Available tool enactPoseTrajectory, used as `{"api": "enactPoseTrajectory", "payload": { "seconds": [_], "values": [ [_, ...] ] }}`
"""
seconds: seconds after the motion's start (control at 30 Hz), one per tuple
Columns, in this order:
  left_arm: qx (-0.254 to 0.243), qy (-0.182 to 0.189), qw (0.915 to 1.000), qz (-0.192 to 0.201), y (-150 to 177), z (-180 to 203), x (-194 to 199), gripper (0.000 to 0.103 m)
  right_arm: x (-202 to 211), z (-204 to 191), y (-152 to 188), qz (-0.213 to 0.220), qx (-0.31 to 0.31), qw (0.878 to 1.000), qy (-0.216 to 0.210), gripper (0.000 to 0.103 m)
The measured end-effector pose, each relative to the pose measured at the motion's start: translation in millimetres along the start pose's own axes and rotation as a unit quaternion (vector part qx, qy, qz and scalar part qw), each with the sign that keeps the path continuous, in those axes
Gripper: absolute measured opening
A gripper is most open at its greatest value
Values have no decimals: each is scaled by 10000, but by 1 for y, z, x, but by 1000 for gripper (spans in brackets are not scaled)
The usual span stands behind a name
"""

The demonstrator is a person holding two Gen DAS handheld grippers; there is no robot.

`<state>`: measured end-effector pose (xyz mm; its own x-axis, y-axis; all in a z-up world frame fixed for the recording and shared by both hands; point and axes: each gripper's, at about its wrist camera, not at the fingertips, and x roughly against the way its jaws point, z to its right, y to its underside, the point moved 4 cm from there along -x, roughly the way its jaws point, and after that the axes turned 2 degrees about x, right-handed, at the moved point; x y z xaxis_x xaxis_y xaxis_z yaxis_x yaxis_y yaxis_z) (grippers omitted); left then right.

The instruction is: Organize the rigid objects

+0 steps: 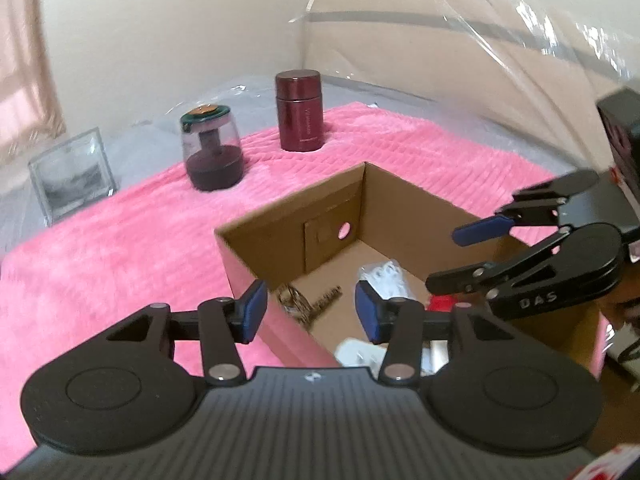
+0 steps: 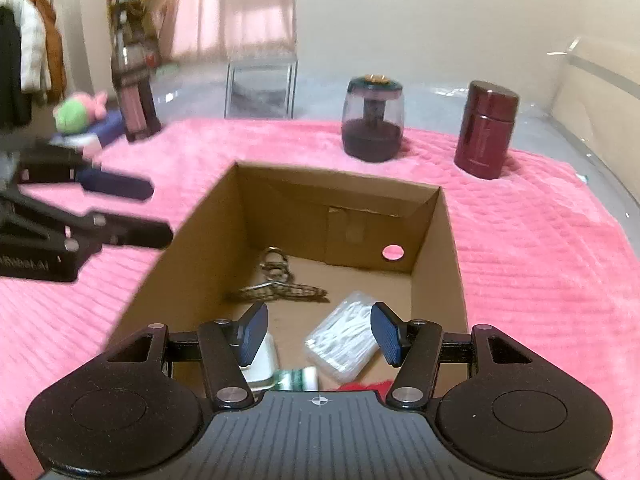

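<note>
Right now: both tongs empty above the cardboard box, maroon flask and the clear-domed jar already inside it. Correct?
Not quite. The maroon flask and the clear-domed jar are not in the cardboard box; they stand upright on the pink blanket behind it, as the right wrist view shows. The rest holds: left tongs and right tongs are empty above the box.

Soft, even indoor light, fairly bright. Daylight glows through the pale pink curtain (image 2: 236,8), which is washed out. Glare streaks on the clear plastic sheeting (image 1: 520,12). Shadow is weak inside the open brown cardboard box (image 2: 436,216). Strong fisheye bending, dark vignette in the corners. Motion blur smears the black left gripper (image 2: 158,212) and the fluffy pink blanket (image 1: 100,248).
</note>
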<state>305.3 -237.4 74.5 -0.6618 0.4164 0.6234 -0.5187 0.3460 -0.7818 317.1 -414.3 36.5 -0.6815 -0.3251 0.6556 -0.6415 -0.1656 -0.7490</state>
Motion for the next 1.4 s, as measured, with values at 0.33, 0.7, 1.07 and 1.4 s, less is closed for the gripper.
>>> {"api": "enactPoseTrajectory", "payload": {
  "seconds": [0.33,0.7,1.07,1.4],
  "values": [
    [788,-152,9965,223,44,9,69,71,70,-33,36,243,-563,9981,-117,69],
    [1375,-223,9896,346,88,20,120,94,115,-47,66,464,-1337,9898,-189,81],
    [1772,-485,9825,317,123,16,148,102,145,-49,95,747,-2257,9711,-207,85],
    [1831,-826,9790,358,152,29,171,102,171,-64,120,885,-2248,9702,170,87]
  ]
}}
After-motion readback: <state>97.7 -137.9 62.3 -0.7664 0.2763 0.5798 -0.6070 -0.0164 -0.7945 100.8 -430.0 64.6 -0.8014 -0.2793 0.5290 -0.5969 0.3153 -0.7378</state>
